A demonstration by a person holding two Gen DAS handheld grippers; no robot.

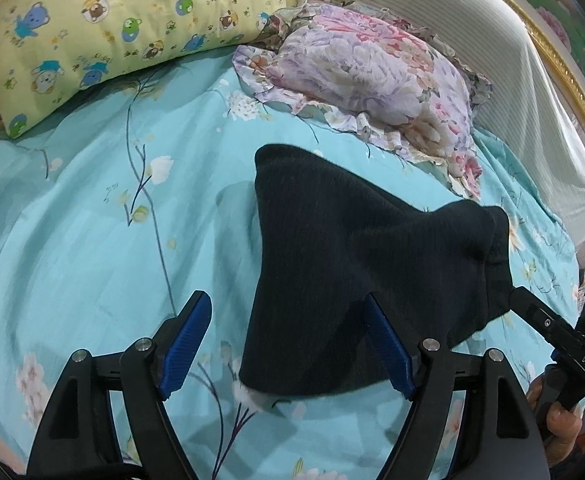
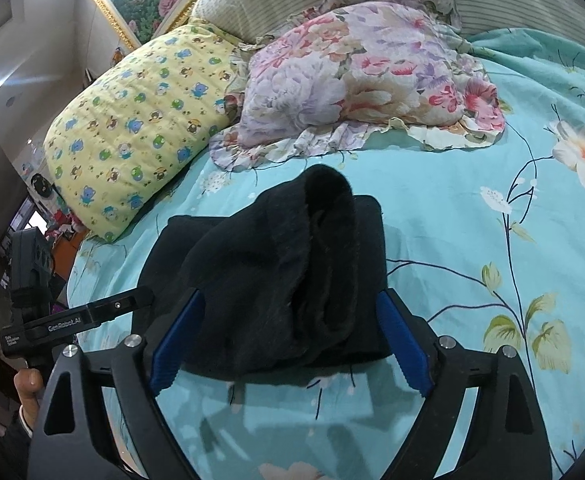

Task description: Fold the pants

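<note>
Dark pants (image 2: 276, 276) bunched mid-fold on the bed (image 1: 92, 240), left hand-held gripper (image 1: 288, 344) and right hand-held gripper (image 2: 288, 340) both spread, grasping nothing; next, probably flattening the raised hump.

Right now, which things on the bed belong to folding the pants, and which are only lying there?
Belong to the job:
dark pants, bunched on the bedsheet
left gripper, open
right gripper, open

Only lying there:
yellow bear pillow
floral pillow
striped headboard cushion
framed picture
</note>
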